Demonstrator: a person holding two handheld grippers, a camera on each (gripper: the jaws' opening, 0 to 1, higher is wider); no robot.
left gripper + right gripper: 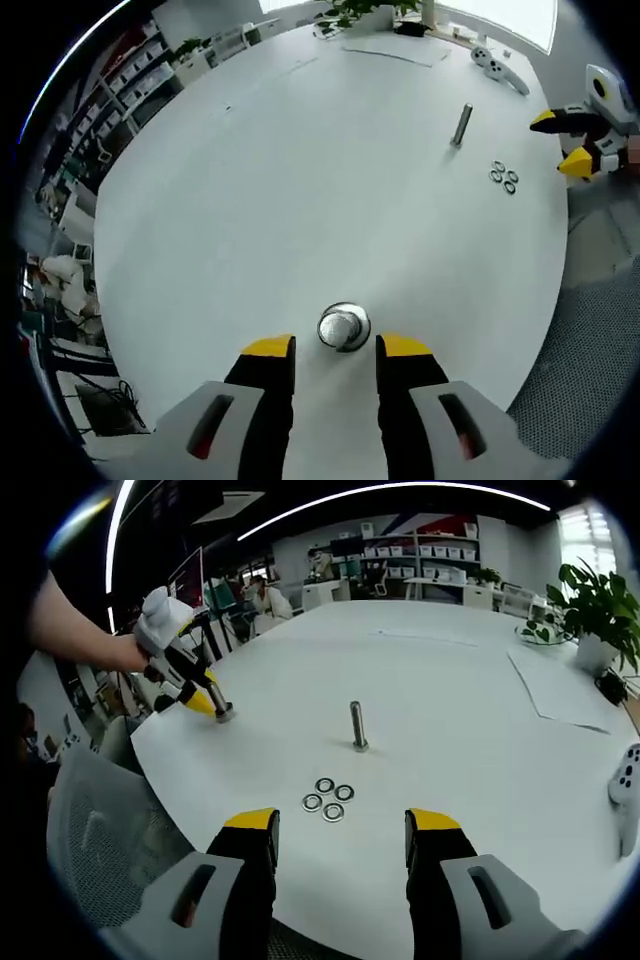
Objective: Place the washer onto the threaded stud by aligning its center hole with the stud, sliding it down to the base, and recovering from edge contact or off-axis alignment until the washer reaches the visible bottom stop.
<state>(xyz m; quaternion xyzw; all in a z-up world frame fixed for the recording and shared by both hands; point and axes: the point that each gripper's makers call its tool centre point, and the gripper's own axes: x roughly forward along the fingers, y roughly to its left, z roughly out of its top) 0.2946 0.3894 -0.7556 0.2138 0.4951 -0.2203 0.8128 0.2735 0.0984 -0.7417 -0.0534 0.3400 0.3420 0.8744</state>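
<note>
An upright threaded stud (461,125) (357,726) stands on the white table (300,180). Several loose washers (503,176) (328,798) lie flat in a cluster close to it. A second, short stud (343,327) (222,712) with a wide round base stands just ahead of my left gripper (337,347), whose yellow-tipped jaws are open on either side of it without touching. My right gripper (341,820) is open and holds nothing; the washers lie a little beyond its tips. The right gripper (560,140) also shows at the table's edge, and a hand holds the left gripper (200,698).
A white game controller (498,68) (625,780) lies near the table edge. Sheets of paper (560,685) and a potted plant (600,610) sit at the far side. A grey mesh chair (110,830) stands by the near edge. Shelves and seated people are in the background.
</note>
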